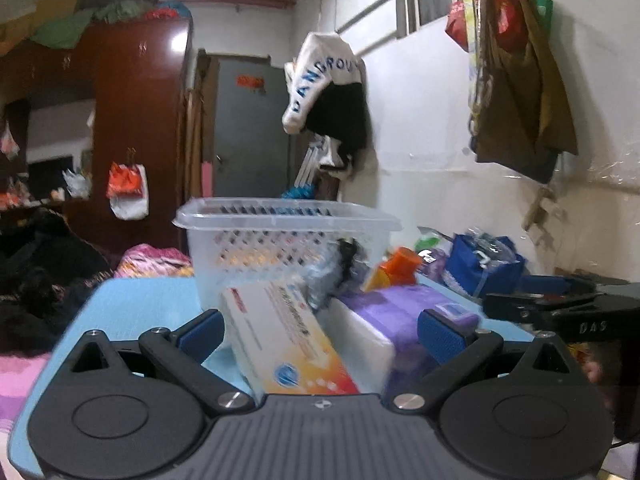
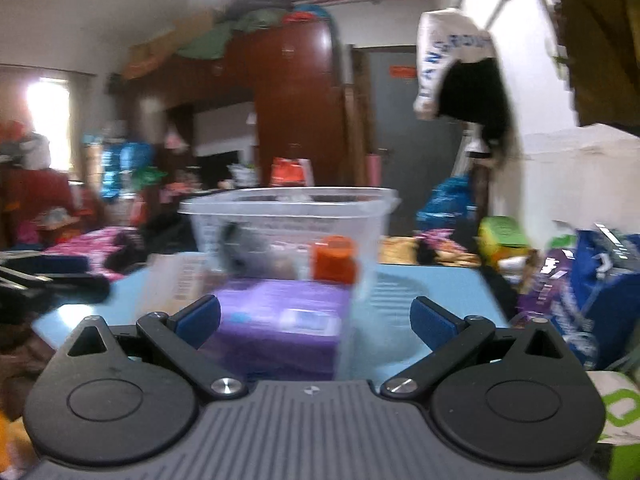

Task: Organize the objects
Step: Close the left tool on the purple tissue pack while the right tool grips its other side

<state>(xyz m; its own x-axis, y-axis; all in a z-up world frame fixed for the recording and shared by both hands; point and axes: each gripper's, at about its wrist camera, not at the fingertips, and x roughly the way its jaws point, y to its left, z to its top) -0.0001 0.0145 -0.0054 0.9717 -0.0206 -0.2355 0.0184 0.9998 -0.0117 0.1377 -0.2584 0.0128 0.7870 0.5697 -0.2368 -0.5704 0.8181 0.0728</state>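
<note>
Left wrist view shows the left tongs [image 1: 320,334] spread wide and gripping nothing, with 2 flat packs lying between their blue pads on the light-blue counter [image 1: 132,308]: a white-and-orange medicine box [image 1: 288,344] and, just beside it on the right, a purple tissue pack [image 1: 404,312]. The box's long axis runs forward and slightly left, away from the camera toward the clear basket [image 1: 286,244] that stands directly behind both packs; its near end sits closest to the tongs, so the left hand looks the nearer one for it. An orange-capped bottle [image 1: 396,270] stands behind the purple pack, beside the basket's right wall. Right wrist view, blurred, shows the right tongs [image 2: 316,322] likewise released and empty, facing the same basket [image 2: 288,220] from another side, with the purple pack [image 2: 280,316] straight ahead and toward the left pad, its long axis lying roughly across the view. The orange cap [image 2: 334,260] sits just behind it. Judging from this, either pack would travel forward and up over the basket rim.
</note>
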